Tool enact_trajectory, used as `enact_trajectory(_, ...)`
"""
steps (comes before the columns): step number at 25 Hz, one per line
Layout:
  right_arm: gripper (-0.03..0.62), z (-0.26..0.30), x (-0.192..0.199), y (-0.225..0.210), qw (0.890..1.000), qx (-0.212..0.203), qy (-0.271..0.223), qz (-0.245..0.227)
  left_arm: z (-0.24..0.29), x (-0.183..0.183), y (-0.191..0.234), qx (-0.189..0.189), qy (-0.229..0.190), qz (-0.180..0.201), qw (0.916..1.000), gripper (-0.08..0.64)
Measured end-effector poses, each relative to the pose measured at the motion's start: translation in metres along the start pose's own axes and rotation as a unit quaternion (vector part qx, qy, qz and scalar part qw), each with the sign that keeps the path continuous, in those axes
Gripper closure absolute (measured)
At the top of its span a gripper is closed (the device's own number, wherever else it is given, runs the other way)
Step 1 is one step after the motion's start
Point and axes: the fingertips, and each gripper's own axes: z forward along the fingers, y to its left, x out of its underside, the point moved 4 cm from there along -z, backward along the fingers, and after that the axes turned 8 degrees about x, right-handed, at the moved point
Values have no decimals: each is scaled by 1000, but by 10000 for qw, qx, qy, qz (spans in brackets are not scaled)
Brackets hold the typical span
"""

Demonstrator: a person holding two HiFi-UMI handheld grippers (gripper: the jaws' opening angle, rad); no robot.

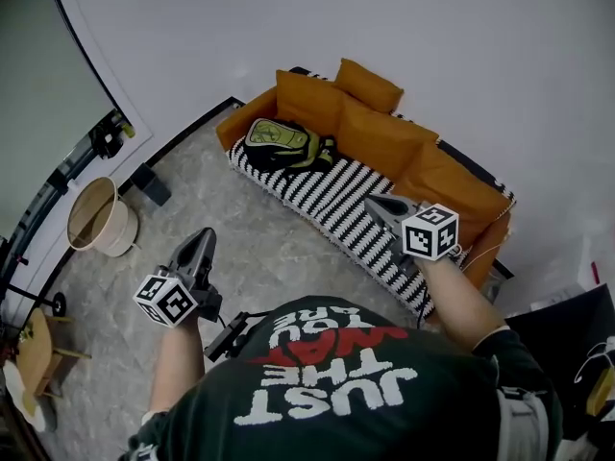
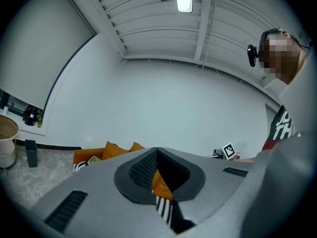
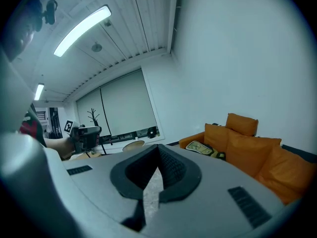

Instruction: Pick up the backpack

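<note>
A green and black backpack (image 1: 283, 145) lies on the left end of the orange sofa (image 1: 423, 161), on its black-and-white striped seat (image 1: 332, 197). In the right gripper view the backpack (image 3: 204, 148) shows far off by the sofa's arm. My left gripper (image 1: 204, 240) is over the floor, well short of the sofa, shut and empty. My right gripper (image 1: 377, 206) hovers above the striped seat, to the right of the backpack, shut with nothing in it. The left gripper view shows only a sliver of the backpack (image 2: 92, 160) past the sofa cushions.
A round beige bin (image 1: 99, 217) stands on the floor at the left, near a small dark box (image 1: 152, 184) by the wall. A wooden stool (image 1: 38, 349) is at the lower left. White walls run behind the sofa.
</note>
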Motion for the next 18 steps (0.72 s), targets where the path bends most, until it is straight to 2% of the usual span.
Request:
enact_trajectory(4, 566, 15, 7, -14, 9999, 29, 81, 91, 14, 5, 17, 16, 81, 1, 10000, 549)
enact_trajectory(9, 566, 60, 4, -26, 9997, 130, 197, 84, 37, 8, 70, 121, 88, -127, 9998, 549)
enact_trajectory(14, 566, 134, -15, -45, 9988, 426, 214, 53, 78, 1, 163, 373, 91, -262, 9989, 549)
enact_trajectory(18, 566, 217, -44, -55, 9971, 712, 146, 227, 118, -28, 258, 645, 150, -349, 9972, 549)
